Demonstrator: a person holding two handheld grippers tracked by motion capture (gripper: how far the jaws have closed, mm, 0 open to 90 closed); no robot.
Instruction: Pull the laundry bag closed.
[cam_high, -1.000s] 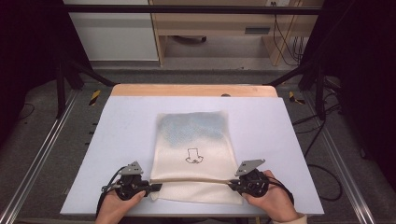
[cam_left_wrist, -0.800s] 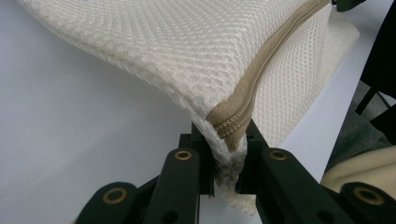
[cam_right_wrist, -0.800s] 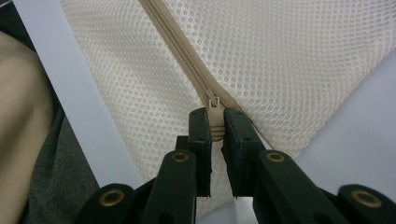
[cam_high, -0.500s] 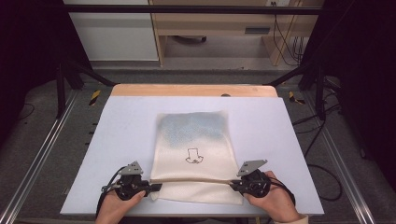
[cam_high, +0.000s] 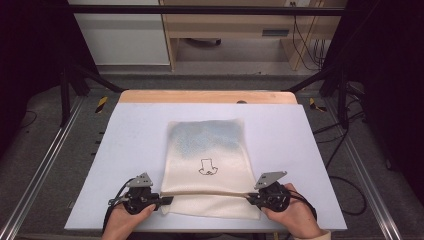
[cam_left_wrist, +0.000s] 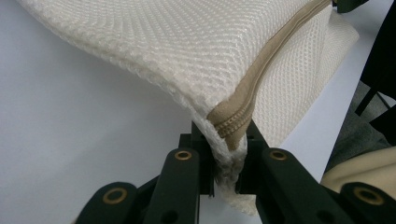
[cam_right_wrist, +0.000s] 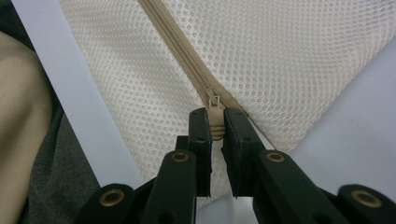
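White mesh fills most of what I see: a mesh bag (cam_high: 207, 165) lies flat on the pale table top (cam_high: 310, 140), near its front edge, with a bluish patch toward the far end and a small black drawing (cam_high: 208, 167) in the middle. Starting at the left, my left hand (cam_high: 127, 220) holds the left gripper (cam_high: 167, 201) low against the table, and its jaws are closed on the bag's near left corner. In the left gripper view the cloth (cam_left_wrist: 224, 60) is pinched tight between the jaws just where the tan zipper (cam_left_wrist: 247, 88) ends, and the corner lifts a little off the surface. Along the near edge the zipper runs across to the right. There my right hand (cam_high: 295, 215) holds the right gripper (cam_high: 248, 197), closed as well. In the right gripper view its jaws clamp the zipper pull (cam_right_wrist: 215, 116), with the zipper (cam_right_wrist: 173, 42) stretching away over the mesh.
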